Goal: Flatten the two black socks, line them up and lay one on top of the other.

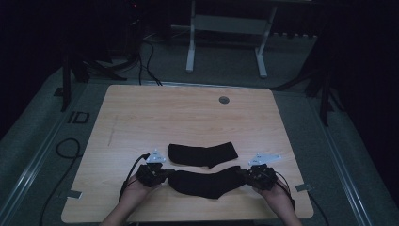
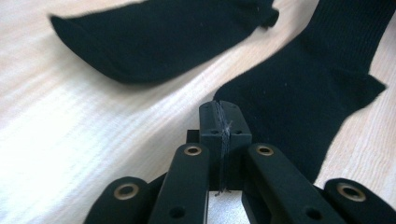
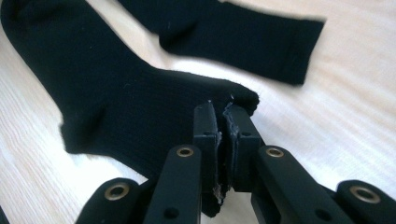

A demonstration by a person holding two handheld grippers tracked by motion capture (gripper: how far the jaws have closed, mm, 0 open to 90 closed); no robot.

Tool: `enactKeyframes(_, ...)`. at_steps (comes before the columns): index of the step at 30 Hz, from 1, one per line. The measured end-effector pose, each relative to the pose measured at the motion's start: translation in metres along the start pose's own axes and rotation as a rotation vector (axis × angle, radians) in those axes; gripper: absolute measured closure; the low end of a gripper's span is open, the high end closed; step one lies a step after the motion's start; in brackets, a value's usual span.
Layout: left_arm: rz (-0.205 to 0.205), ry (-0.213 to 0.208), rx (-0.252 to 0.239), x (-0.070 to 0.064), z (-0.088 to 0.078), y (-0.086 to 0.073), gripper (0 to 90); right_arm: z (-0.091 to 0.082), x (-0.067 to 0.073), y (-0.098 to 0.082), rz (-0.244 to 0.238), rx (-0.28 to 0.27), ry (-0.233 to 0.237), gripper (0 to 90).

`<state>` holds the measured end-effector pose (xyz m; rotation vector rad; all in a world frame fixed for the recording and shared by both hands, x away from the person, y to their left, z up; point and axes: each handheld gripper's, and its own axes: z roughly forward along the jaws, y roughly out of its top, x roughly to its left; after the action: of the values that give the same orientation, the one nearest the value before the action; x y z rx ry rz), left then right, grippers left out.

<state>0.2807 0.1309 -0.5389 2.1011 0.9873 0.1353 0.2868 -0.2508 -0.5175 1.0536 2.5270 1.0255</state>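
Two black socks lie on the wooden table point(image 1: 141, 117). The far sock point(image 1: 202, 154) point(image 2: 163, 37) point(image 3: 243, 32) rests flat and untouched. The near sock point(image 1: 204, 182) point(image 2: 299, 102) point(image 3: 116, 93) stretches between my two grippers, close to the front edge. At its left end my left gripper point(image 1: 163, 173) point(image 2: 220, 109) is shut, with a thin edge of the fabric pinched in its jaws. My right gripper point(image 1: 245, 175) point(image 3: 223, 112) is shut on the right end, where dark knit shows between its jaws. A hand holds each gripper.
A round cable hole point(image 1: 224, 100) sits at the table's back centre. Behind the table stands a white desk frame point(image 1: 226, 28). Black cables point(image 1: 66, 148) trail on the grey floor at the left. The table's front edge runs just below the hands.
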Motion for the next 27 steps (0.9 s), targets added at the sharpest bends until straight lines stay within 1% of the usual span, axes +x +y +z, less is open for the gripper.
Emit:
enactKeyframes(3,0.002,0.007,-0.017,0.002,-0.01,0.008,90.0,-0.005,0.0,0.009,-0.009,-0.022,-0.003,84.0)
enactKeyframes(4,0.007,0.018,-0.021,0.003,-0.012,0.011,90.0,-0.006,0.0,0.013,-0.016,-0.026,-0.001,84.0)
enactKeyframes(5,0.008,0.028,-0.028,0.005,-0.016,0.016,90.0,-0.007,-0.001,0.016,-0.019,-0.027,-0.001,84.0)
enactKeyframes(7,-0.002,0.032,-0.047,0.01,-0.023,0.025,90.0,-0.009,-0.002,0.026,-0.028,-0.044,-0.007,84.0)
enactKeyframes(8,0.004,0.041,-0.049,0.012,-0.026,0.029,90.0,-0.01,-0.003,0.031,-0.036,-0.049,-0.011,84.0)
enactKeyframes(12,-0.006,0.052,-0.066,0.021,-0.032,0.046,90.0,-0.011,-0.01,0.049,-0.042,-0.062,-0.026,84.0)
enactKeyframes(15,0.0,0.062,-0.057,0.028,-0.03,0.056,90.0,-0.008,-0.018,0.061,-0.03,-0.067,-0.027,84.0)
enactKeyframes(17,-0.009,0.074,-0.056,0.033,-0.027,0.061,90.0,-0.005,-0.023,0.066,-0.025,-0.062,-0.034,84.0)
enactKeyframes(19,-0.014,0.078,-0.051,0.038,-0.024,0.065,90.0,0.001,-0.03,0.071,-0.01,-0.057,-0.034,84.0)
enactKeyframes(20,-0.025,0.072,-0.048,0.041,-0.022,0.066,90.0,0.004,-0.032,0.072,-0.003,-0.052,-0.035,84.0)
enactKeyframes(22,-0.028,0.071,-0.04,0.047,-0.017,0.068,90.0,0.012,-0.036,0.073,0.011,-0.042,-0.034,84.0)
enactKeyframes(23,-0.04,0.066,-0.036,0.05,-0.014,0.068,90.0,0.016,-0.038,0.073,0.013,-0.037,-0.039,84.0)
enactKeyframes(24,-0.065,0.052,-0.037,0.055,-0.01,0.068,90.0,0.02,-0.039,0.072,0.016,-0.027,-0.045,84.0)
enactKeyframes(25,-0.074,0.052,-0.033,0.058,-0.006,0.068,90.0,0.025,-0.041,0.072,0.023,-0.018,-0.044,84.0)
enactKeyframes(26,-0.075,0.051,-0.026,0.06,-0.003,0.067,90.0,0.03,-0.043,0.071,0.027,-0.015,-0.047,84.0)
enactKeyframes(27,-0.077,0.06,-0.02,0.062,0.002,0.067,90.0,0.033,-0.044,0.07,0.034,-0.012,-0.048,84.0)
